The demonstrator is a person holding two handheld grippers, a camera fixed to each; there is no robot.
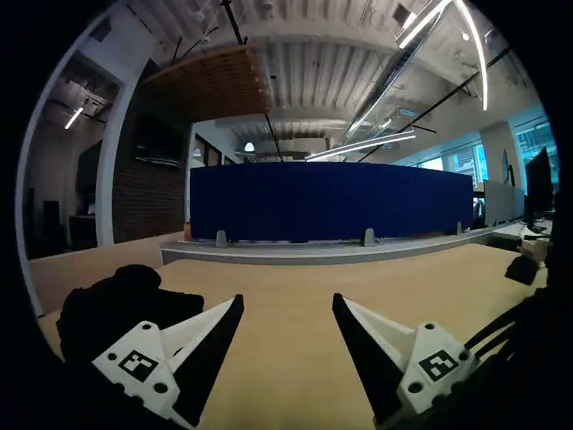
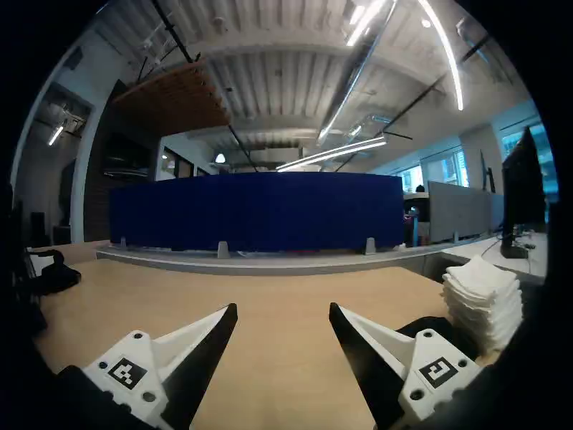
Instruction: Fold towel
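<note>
In the left gripper view, the left gripper (image 1: 287,297) is nearest to us. Its two white, black-lined fingers are spread wide with nothing between them, low over the pale wooden tabletop (image 1: 286,358). Just behind its left-hand finger sits a lumpy black object (image 1: 118,301) whose kind we cannot tell. Black cables (image 1: 501,330) trail past the other finger. Farther off, a small black item (image 1: 522,269) rests near the table's far right. Beyond the table, a long dark-blue partition screen (image 1: 329,201) stands on a grey rail.

In the right gripper view, the right gripper (image 2: 283,307) likewise gapes open and empty above the tabletop (image 2: 286,287). On the table's right side, just beside the right-hand finger but apart from it, we find the stack of folded white towels (image 2: 483,301). A dark patch (image 2: 415,326) lies at its foot. At the far left lies a black strapped object (image 2: 50,276). Behind stands the partition screen (image 2: 258,211), and at right a black monitor (image 2: 521,190) sits on a neighbouring desk.
</note>
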